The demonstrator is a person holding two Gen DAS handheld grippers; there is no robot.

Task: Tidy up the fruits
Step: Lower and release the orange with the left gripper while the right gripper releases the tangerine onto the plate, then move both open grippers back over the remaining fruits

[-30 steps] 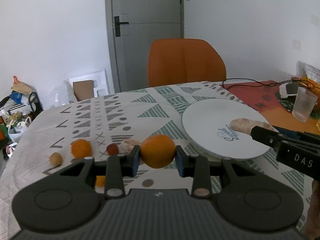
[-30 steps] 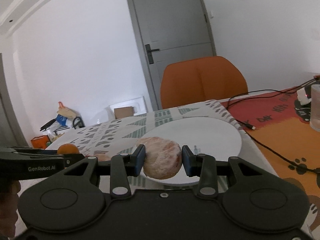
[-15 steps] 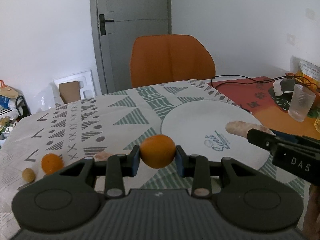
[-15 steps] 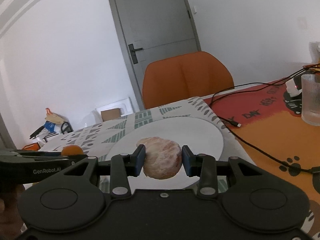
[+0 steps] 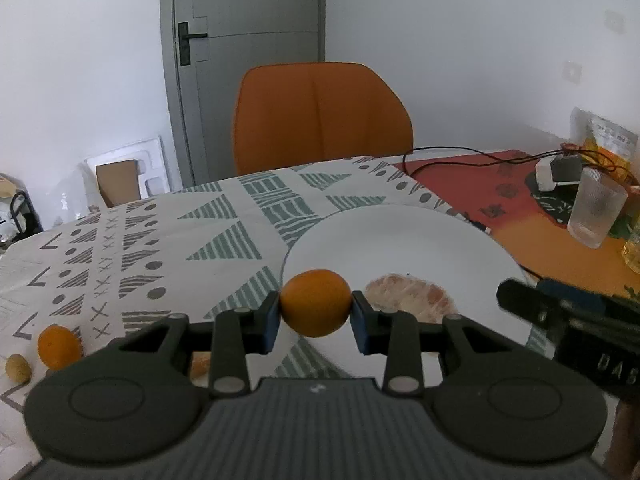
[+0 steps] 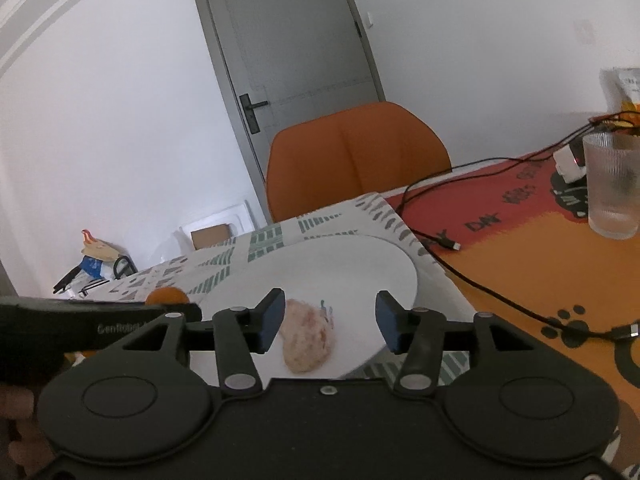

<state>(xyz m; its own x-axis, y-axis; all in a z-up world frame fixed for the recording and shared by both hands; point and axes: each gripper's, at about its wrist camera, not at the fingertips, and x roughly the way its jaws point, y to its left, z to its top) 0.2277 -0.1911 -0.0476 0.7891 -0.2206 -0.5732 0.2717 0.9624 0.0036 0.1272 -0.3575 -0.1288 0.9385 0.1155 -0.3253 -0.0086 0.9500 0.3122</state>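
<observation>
The left claw (image 5: 316, 316) pinches an orange (image 5: 315, 303) just above the near edge of the white plate (image 5: 400, 240). The right claw (image 6: 330, 322) is spread wide, and the peeled fruit (image 6: 307, 336) lies on the plate between its fingers, touching neither.

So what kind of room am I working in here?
Probably a home dining room: a table with a patterned tablecloth, an orange chair pushed up to it, a white plate and a drinking glass, and a grey interior door behind.
</observation>
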